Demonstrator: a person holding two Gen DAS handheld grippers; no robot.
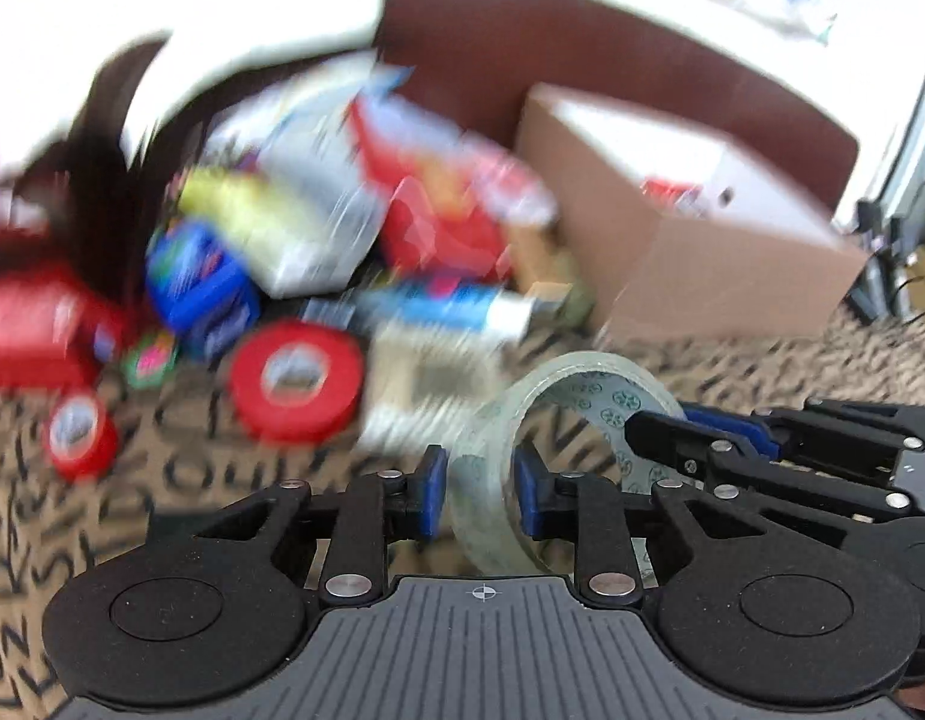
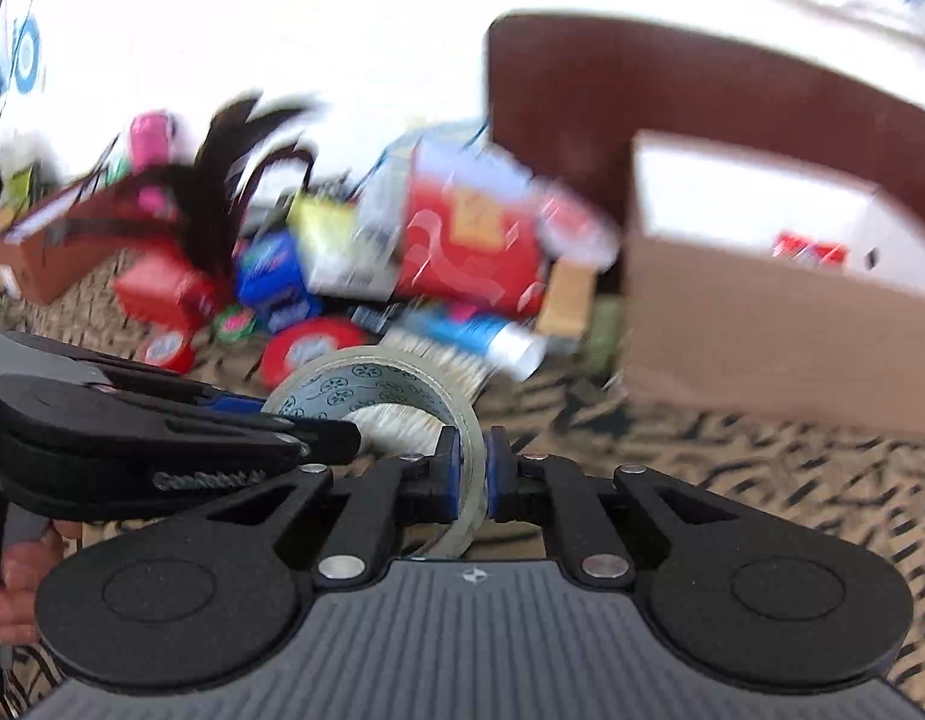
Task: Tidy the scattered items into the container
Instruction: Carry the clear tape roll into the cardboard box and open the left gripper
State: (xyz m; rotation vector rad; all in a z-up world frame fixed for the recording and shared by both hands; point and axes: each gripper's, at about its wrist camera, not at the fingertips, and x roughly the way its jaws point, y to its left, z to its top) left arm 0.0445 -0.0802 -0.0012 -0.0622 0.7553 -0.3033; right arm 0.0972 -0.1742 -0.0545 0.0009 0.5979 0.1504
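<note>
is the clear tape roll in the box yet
Out: the clear tape roll is held by both tongs over the carpet, short of the cardboard box.

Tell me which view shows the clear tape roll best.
Left wrist view: the clear tape roll shows nearly whole, its printed core visible, pinched by both the left gripper and the right gripper. The right wrist view shows it smaller, partly hidden behind both grippers.

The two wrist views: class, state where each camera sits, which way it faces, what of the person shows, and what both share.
Left wrist: on the left gripper, looking along its fingers down at the clear tape roll they clamp; the right gripper enters from the right.
Right wrist: on the right gripper, also clamping the roll; the left gripper and a hand show left.
Shared: roll, red tape, cardboard box, patterned carpet.
</note>
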